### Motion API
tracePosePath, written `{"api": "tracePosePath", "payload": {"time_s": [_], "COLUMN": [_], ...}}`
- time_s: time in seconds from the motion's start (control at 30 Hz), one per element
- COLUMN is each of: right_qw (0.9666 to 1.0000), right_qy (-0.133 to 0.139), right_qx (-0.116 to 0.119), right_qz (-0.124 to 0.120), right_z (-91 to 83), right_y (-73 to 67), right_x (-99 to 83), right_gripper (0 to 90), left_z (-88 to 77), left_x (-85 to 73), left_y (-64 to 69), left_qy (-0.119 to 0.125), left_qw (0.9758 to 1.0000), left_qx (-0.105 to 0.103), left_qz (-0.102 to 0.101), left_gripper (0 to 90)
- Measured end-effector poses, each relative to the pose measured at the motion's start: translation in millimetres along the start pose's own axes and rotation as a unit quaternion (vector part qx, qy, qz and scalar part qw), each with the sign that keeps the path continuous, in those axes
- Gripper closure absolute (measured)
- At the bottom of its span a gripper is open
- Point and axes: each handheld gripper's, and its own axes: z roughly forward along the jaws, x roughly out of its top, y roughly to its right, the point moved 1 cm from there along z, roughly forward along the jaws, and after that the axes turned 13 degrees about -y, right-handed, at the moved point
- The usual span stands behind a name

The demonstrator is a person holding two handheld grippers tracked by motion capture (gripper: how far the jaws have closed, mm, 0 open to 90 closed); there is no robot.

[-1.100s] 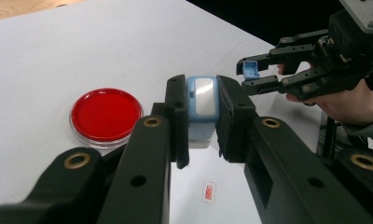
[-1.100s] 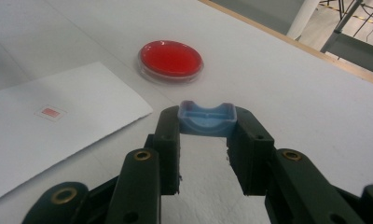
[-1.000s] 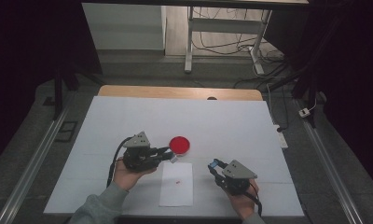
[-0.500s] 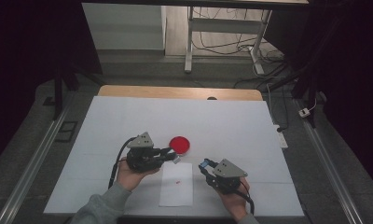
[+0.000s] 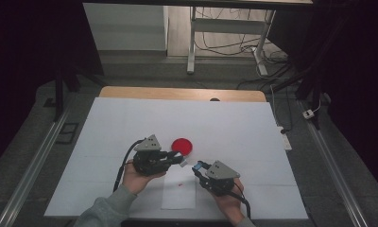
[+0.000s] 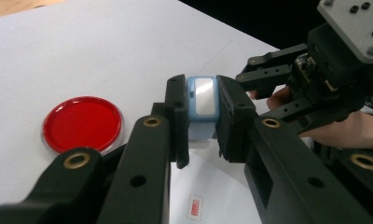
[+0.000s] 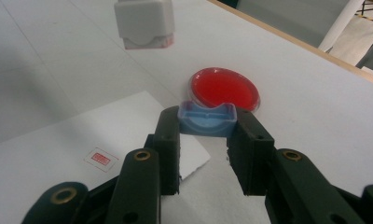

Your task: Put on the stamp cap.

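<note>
My left gripper (image 5: 178, 160) is shut on a small stamp (image 6: 201, 100) with a white and light-blue body, held above the table next to the red ink pad (image 5: 182, 145). In the right gripper view the stamp (image 7: 145, 23) hangs with its red-edged face down. My right gripper (image 5: 197, 167) is shut on the stamp's blue cap (image 7: 206, 117), its jaws pointing toward the left gripper's tips. Under both lies a white sheet of paper (image 5: 178, 194) bearing one small red print (image 7: 100, 158).
The white table top (image 5: 234, 127) stretches wide beyond the ink pad (image 7: 224, 88); a wooden strip (image 5: 177, 93) runs along its far edge. Metal rails (image 5: 31, 170) flank the table, and a desk frame with cables (image 5: 225, 28) stands behind.
My right gripper has moved left with the blue cap, closer to the left gripper and over the paper's right edge. The left gripper has stayed almost still.
</note>
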Motion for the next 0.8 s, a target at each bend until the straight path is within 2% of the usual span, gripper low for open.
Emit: {"api": "tracePosePath", "payload": {"time_s": [0.37,0.8], "right_qw": [0.9999,0.9999], "right_qy": [-0.003,0.000], "right_qx": [0.010,0.010], "right_qz": [-0.007,-0.010], "right_z": [7.0,11.9], "right_y": [-8.4,-14.3], "right_x": [4.5,8.7], "right_gripper": [65.1,65.0], "left_z": [6.3,11.2], "left_x": [2.8,3.2], "left_y": [4.1,4.9], "left_qy": [0.000,0.001], "left_qw": [1.0000,1.0000], "left_qx": [-0.003,0.000], "left_qz": [0.001,-0.002], "left_gripper": [75.8,75.8]}}
